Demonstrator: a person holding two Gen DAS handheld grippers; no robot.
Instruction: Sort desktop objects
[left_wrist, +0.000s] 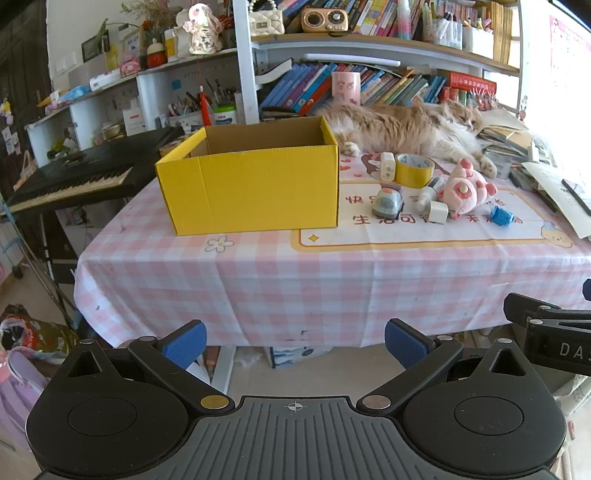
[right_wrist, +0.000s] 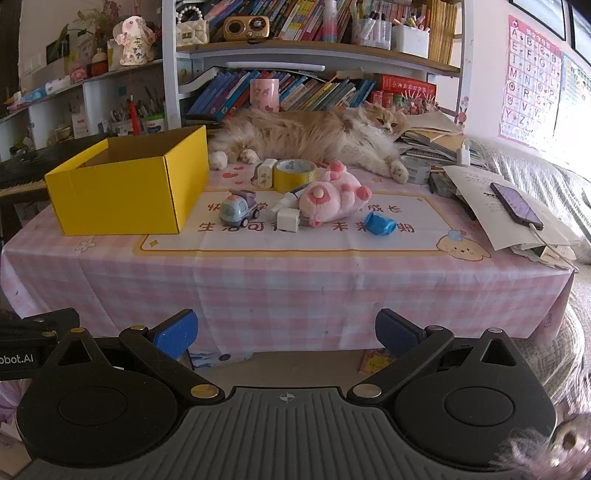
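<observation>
A table (right_wrist: 280, 280) under a pink checked cloth carries an open yellow box (right_wrist: 125, 184) on the left. Right of it lie a toy car (right_wrist: 236, 212), a white cube (right_wrist: 288, 219), a pink plush toy (right_wrist: 332, 195), a blue wrapper (right_wrist: 379, 223) and a roll of yellow tape (right_wrist: 294, 174). A cat (right_wrist: 314, 134) sprawls at the far edge; papers (right_wrist: 480, 199) and a phone (right_wrist: 516, 205) lie right.

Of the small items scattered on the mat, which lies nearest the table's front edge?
The crumpled blue wrapper, lying apart at the right. The grey-blue toy car, white cube charger and pink plush toy all sit further back.
</observation>
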